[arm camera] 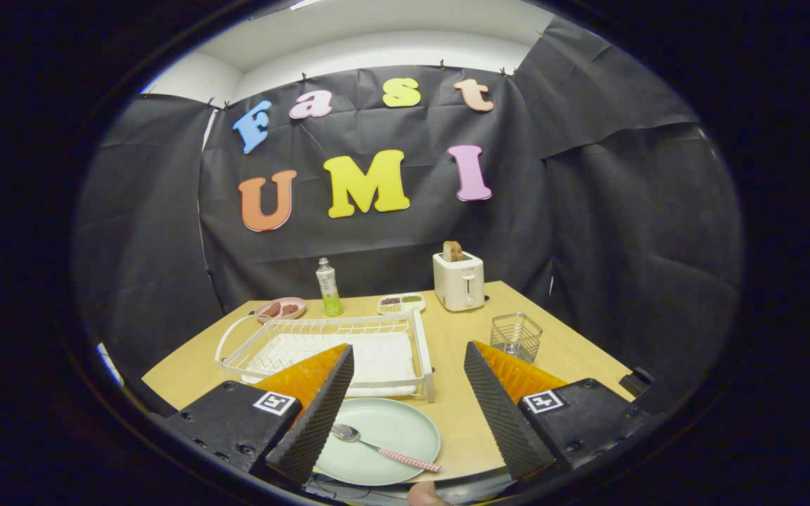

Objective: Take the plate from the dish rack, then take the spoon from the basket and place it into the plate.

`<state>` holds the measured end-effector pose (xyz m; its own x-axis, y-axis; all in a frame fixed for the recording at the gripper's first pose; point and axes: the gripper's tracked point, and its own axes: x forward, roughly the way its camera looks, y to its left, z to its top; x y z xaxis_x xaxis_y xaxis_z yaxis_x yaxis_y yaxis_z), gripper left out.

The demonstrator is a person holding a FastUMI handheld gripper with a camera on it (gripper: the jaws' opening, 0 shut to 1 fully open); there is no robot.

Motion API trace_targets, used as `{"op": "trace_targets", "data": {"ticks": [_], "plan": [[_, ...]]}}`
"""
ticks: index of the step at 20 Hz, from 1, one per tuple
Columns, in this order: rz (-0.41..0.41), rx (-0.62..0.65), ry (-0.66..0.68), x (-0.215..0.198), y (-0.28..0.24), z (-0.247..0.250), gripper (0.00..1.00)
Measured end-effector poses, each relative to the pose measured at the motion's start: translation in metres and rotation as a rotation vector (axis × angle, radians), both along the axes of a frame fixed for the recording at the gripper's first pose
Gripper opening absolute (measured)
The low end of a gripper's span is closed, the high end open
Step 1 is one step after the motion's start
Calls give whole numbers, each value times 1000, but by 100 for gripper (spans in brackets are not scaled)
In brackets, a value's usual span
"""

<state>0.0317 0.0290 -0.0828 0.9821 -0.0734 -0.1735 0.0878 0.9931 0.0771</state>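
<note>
The gripper (408,414) fingers stand apart, empty. Between them the metal spoon with a pink checked handle (380,445) lies in the pale green round plate (405,429): light, stiff, slippery; best pinched mid-handle. Beyond sits the white wire dish rack (328,348), right of it the wire basket (515,336).

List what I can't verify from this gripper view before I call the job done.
- Plate: its near-left part sits behind a finger of the open gripper.
- Spoon: bowl partly behind that finger.
- Wire basket: contents too small to tell.
- Small trays by the toaster: food too small to identify.
</note>
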Motion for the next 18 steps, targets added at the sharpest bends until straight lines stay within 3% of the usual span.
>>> {"op": "trace_targets", "data": {"ticks": [5, 18], "plan": [[54, 11, -14, -31, 13, 5, 100], [65, -42, -169, -98, -3, 40, 100]]}}
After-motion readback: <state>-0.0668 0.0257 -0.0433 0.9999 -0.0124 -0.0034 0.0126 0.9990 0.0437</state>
